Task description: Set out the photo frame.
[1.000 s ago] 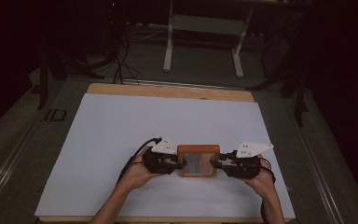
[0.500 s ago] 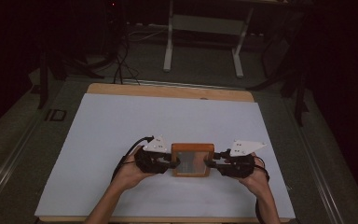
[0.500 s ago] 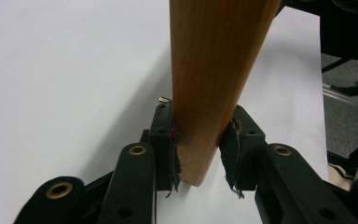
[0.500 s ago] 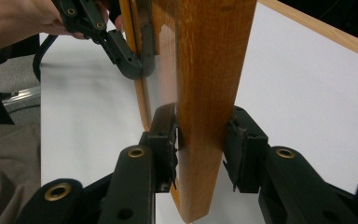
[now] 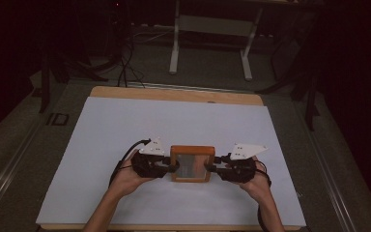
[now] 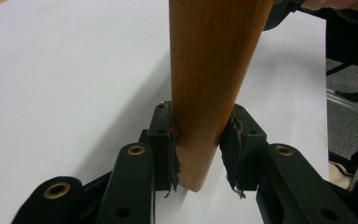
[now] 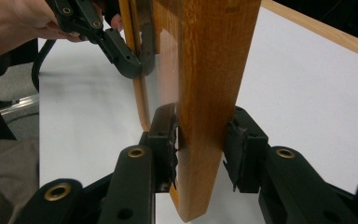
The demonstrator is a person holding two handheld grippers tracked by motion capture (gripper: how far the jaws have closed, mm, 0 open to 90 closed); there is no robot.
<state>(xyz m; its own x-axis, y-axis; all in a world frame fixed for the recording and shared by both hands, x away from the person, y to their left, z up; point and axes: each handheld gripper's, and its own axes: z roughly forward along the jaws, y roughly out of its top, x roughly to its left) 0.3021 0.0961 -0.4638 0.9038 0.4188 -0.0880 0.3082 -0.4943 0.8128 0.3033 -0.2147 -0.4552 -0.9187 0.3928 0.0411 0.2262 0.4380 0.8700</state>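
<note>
The 2 grippers are clamping the wooden frame (image 5: 190, 163) from opposite sides, the left gripper (image 5: 166, 166) and right gripper (image 5: 212, 168) each pinching 1 edge over the white table (image 5: 101, 140) near the person, so grasping is done and placing is pending.
</note>
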